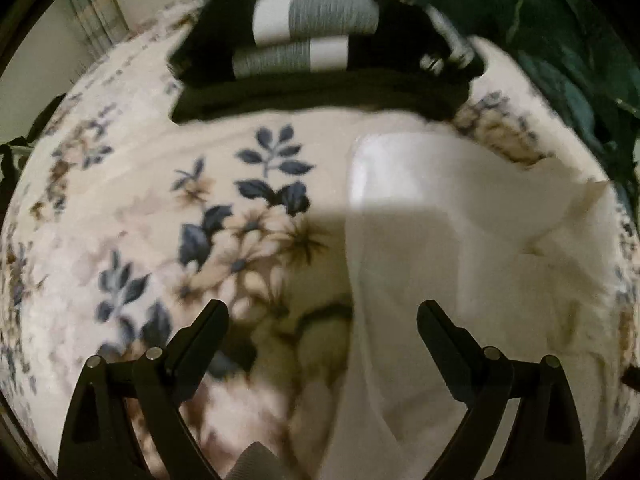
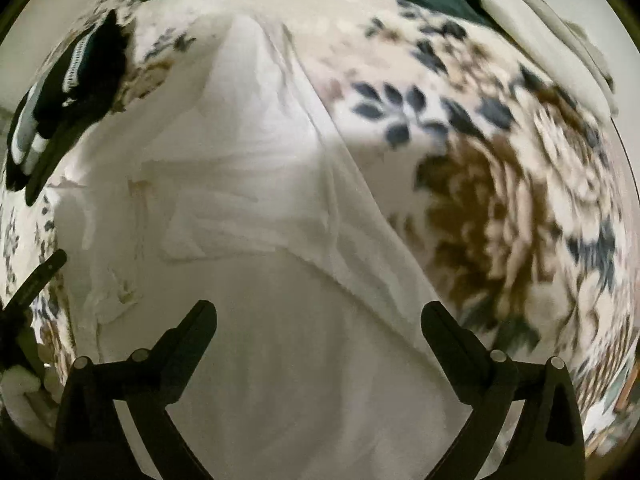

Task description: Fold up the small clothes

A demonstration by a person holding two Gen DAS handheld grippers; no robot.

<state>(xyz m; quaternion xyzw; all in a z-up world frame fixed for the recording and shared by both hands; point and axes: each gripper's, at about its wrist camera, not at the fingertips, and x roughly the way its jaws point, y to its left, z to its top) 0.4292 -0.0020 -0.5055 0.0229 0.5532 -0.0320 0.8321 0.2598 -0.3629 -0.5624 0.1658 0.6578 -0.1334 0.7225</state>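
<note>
A white garment (image 1: 436, 240) lies spread and wrinkled on a floral blanket (image 1: 160, 216). In the left wrist view it covers the right half; my left gripper (image 1: 322, 312) is open and empty, just above the garment's left edge. In the right wrist view the white garment (image 2: 248, 208) fills the middle and bottom. My right gripper (image 2: 318, 316) is open and empty, its fingers spread over the cloth. A finger of the left gripper (image 2: 38, 280) shows at the left edge.
A stack of folded clothes, black with grey and white bands (image 1: 320, 52), sits at the far side of the blanket; it shows at the left in the right wrist view (image 2: 68, 92). Dark green cloth (image 1: 560, 40) lies at the far right, with cream fabric (image 2: 552, 36) beside it.
</note>
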